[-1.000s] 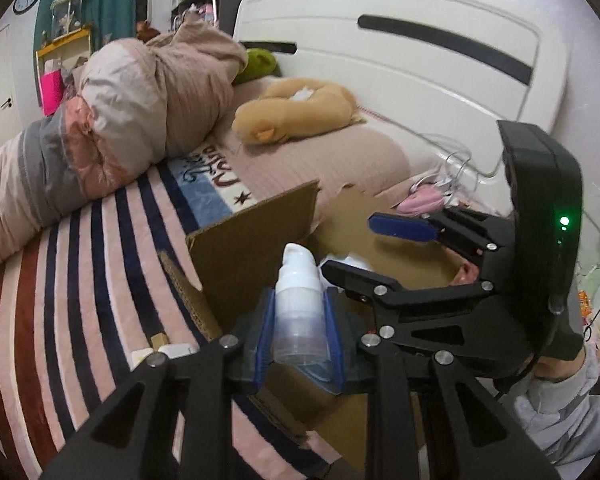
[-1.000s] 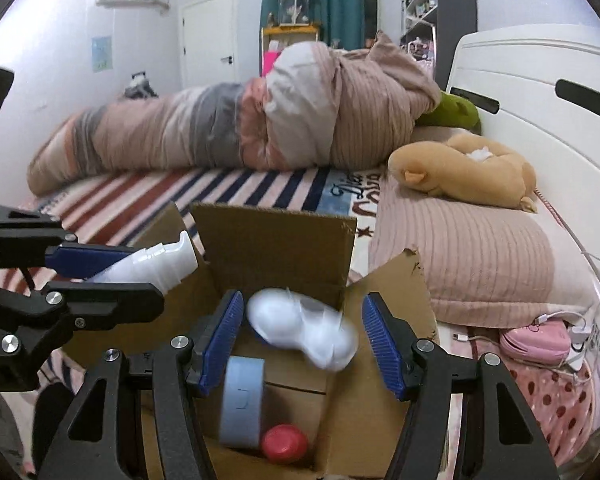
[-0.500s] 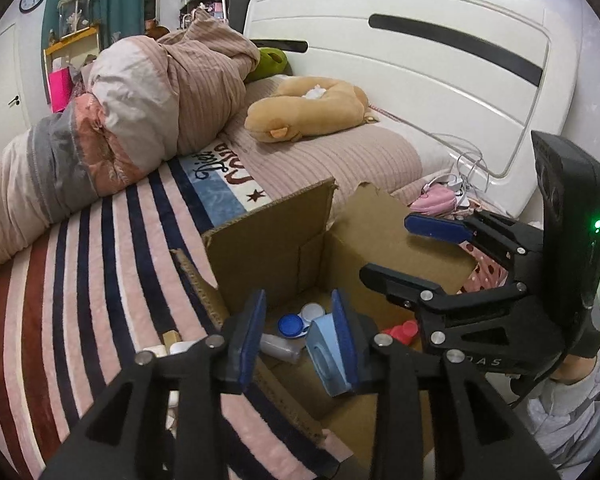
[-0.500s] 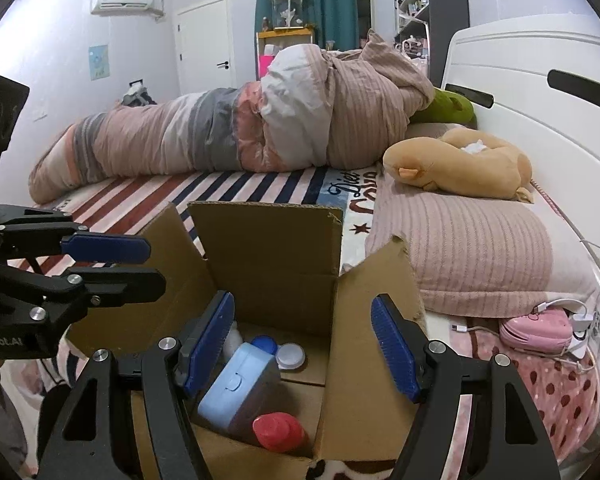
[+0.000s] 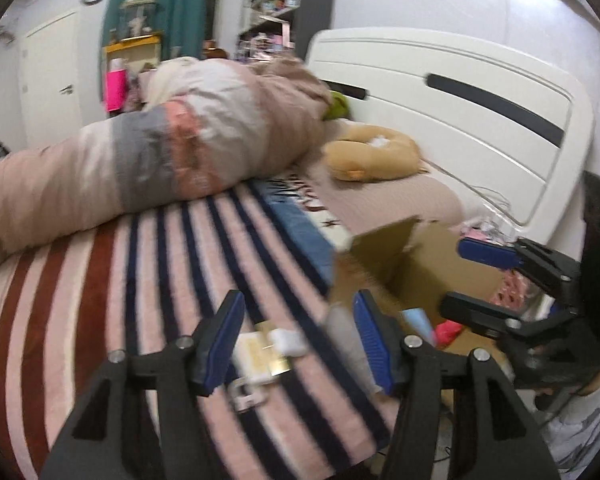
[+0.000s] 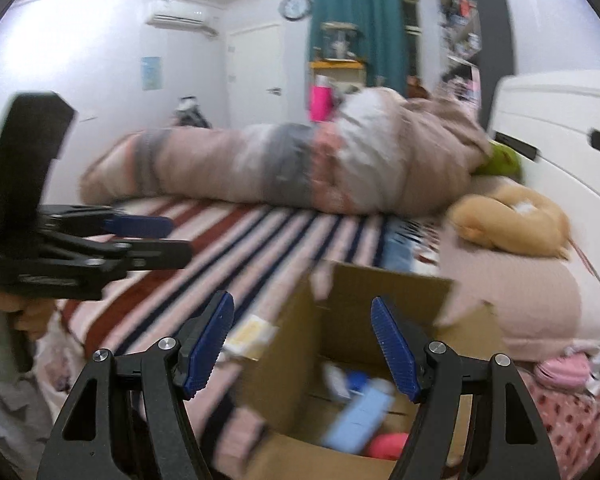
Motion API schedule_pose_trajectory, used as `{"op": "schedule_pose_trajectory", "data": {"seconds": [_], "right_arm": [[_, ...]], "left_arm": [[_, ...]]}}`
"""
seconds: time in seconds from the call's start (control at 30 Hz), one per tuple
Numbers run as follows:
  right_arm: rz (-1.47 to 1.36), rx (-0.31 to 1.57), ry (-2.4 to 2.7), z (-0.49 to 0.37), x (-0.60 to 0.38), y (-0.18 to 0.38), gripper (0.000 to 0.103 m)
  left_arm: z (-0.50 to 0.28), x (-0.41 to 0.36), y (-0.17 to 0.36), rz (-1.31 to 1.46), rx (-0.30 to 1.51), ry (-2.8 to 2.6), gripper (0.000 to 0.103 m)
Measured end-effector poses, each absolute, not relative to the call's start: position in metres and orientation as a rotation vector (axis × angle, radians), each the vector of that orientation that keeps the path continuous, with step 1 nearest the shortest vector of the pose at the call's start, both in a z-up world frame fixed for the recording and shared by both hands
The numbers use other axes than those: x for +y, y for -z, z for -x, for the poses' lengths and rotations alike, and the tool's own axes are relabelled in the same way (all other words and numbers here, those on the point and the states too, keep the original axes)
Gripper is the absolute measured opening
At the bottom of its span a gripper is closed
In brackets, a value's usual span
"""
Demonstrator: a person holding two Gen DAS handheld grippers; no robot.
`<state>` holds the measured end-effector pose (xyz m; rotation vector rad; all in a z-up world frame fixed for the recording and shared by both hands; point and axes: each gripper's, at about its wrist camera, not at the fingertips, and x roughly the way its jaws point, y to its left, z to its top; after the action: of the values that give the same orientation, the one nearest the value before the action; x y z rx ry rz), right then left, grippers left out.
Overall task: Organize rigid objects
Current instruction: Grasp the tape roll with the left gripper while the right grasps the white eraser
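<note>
Two tongs are in our hands, and both are spread wide with nothing between their blue pads. Our left tongs (image 5: 298, 340) hang over the striped blanket (image 5: 140, 280) on the bed. Just past their tips lie a few small things: a flat yellow and gold packet (image 5: 260, 354) and a small white thing (image 5: 287, 342) touching it. They are blurry, so we cannot tell what they are.

Our right tongs (image 6: 304, 344) hang over the open cardboard box (image 6: 364, 292). The box sits on the bed, just beside the blanket's edge. Inside it we see a light blue case (image 6: 360, 416), a red thing (image 6: 386, 444) and a blue cap (image 6: 358, 380).

Behind the box lies a pink pillow (image 6: 512, 292) with a tan soft toy (image 6: 508, 220) on it. Farther back is a big rolled quilt (image 6: 280, 168). Then come the white headboard (image 5: 460, 120), the green curtain (image 6: 356, 28) and a round clock (image 6: 296, 6) on the wall.
</note>
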<state>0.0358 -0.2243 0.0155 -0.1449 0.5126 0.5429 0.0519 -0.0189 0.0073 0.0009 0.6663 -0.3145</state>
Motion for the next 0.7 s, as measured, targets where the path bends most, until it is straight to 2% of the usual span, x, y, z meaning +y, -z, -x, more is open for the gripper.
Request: {"op": "schedule_pose_trajectory", "data": {"seconds": [0.17,0.33,0.63,0.7], "right_arm": [[0.171,0.539,-0.683,-0.027,-0.162,-0.006,0.069],[0.168,0.649,-0.78,-0.03,-0.111,0.03,0.069],[0.129,0.9,-0.697,-0.084,-0.08,0.139,0.068],[0.123,0.942,-0.672,-0.097,-0.079,0.158,0.062]], "left_arm": [[-0.044,0.038,0.016,0.044,0.694,0.271,0.053],[-0.044,0.081,0.065,0.117,0.741,0.266,0.053],[-0.065,0.103,0.146,0.203,0.852,0.298,0.053],[-0.071,0.105,0.158,0.217,0.868,0.303,0.053]]}}
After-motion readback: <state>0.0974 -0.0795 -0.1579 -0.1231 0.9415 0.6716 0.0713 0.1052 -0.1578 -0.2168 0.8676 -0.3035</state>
